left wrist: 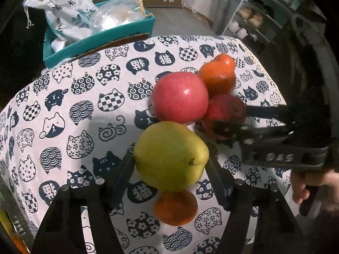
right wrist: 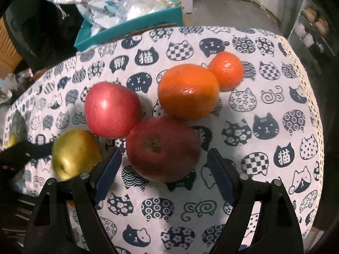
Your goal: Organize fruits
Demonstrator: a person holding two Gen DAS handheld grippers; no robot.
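My left gripper is shut on a yellow-green apple, a pad pressing each side. A small orange lies on the cat-print tablecloth just below it. Beyond it sit a bright red apple, a big orange and a smaller orange. My right gripper stands open around a dark red apple, with a small gap at each pad. In the right wrist view the yellow-green apple is blurred at the left, beside the bright red apple, the big orange and the smaller orange.
A teal box stuffed with plastic bags stands behind the table's far edge. A shelf rack with cups and bowls is at the back right. A hand holds the right gripper's handle. Bare cloth spreads to the left and right of the fruit cluster.
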